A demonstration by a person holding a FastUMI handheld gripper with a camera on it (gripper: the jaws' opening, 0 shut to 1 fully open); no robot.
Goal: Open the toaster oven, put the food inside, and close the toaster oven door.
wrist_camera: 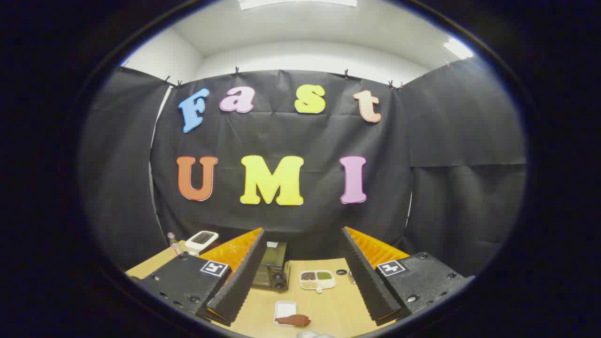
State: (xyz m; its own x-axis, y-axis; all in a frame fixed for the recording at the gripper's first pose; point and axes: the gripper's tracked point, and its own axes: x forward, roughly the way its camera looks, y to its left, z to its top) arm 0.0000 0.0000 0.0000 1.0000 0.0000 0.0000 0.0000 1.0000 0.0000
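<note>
Pale wooden counter (328,310) is carrying a small black toaster oven (270,270), shut; tool (300,267) is hovering wide open, empty, facing it for approach.

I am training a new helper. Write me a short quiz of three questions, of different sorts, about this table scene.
1. True or false: the black toaster oven has its door open.
2. Where does the reddish-brown piece of food lie? A) inside the oven B) on the wooden table, beside the small white tray C) between pressing fingers
3. Fill in: the gripper is ____, holding nothing.

Key: 1 false; 2 B; 3 open. The white divided dish stands beside the oven.
</note>
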